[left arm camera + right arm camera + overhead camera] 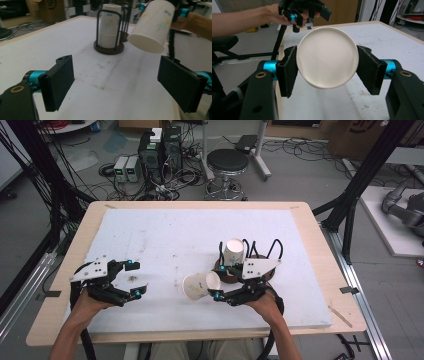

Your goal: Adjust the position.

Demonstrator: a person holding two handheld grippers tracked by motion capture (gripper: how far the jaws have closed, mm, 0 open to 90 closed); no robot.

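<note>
Right gripper (327, 71) clamped on a white paper cup with a faint flower print (327, 57), pads pressing both sides near its base, cup lying level above the white table top (165, 235), just before the dark wire cup rack (235, 270). Left gripper (131, 279) apart, jaws wide, holding nothing, off to the left.
</note>
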